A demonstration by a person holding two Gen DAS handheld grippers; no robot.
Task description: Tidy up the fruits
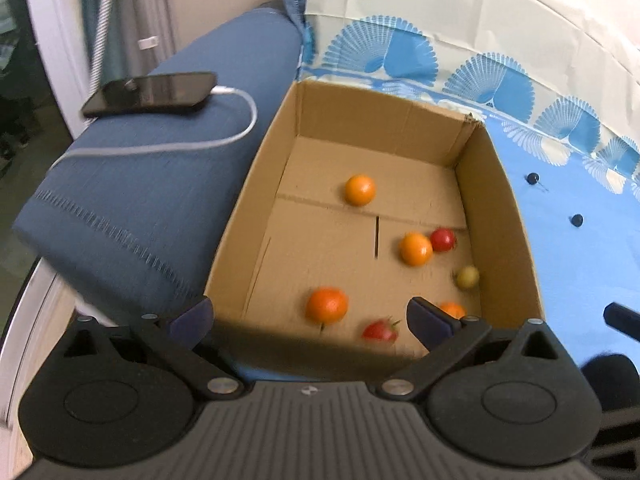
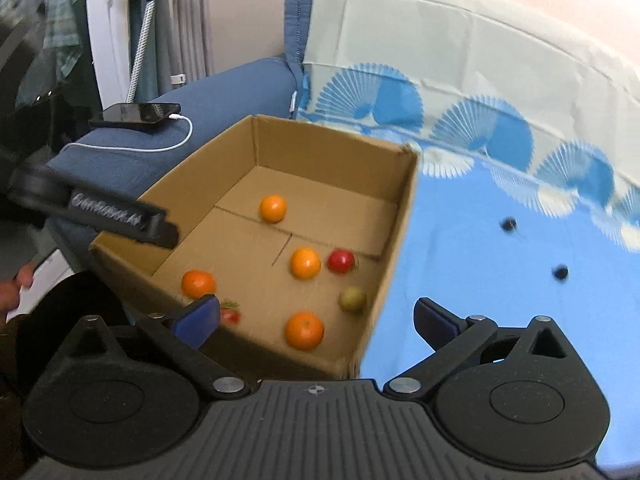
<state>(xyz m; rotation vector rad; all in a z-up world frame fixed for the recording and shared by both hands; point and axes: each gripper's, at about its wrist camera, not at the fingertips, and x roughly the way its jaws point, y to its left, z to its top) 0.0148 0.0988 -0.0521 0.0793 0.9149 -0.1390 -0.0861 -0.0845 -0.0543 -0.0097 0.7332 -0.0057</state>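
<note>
An open cardboard box (image 1: pixel 380 112) (image 2: pixel 320 148) stands on a blue patterned cloth (image 2: pixel 460 260). Loose in it lie several oranges (image 1: pixel 360 189) (image 2: pixel 305 263), a round red fruit (image 1: pixel 443 239) (image 2: pixel 341 261), a yellow-green fruit (image 1: pixel 467 277) (image 2: pixel 353 298) and a strawberry (image 1: pixel 380 331) (image 2: pixel 230 314). My left gripper (image 1: pixel 310 320) hangs open over the box's near edge, holding nothing. My right gripper (image 2: pixel 316 318) is open too, astride the box's near right corner with nothing gripped. Two small dark fruits (image 1: pixel 532 178) (image 2: pixel 559 272) rest on the cloth, right of the box.
A blue cushion (image 1: pixel 160 184) lies against the box's left side, with a black phone (image 1: pixel 150 94) and its white cable (image 1: pixel 240 128) on top. The left gripper's finger (image 2: pixel 120 220) reaches over the box's left wall in the right wrist view. A pale wall rises behind.
</note>
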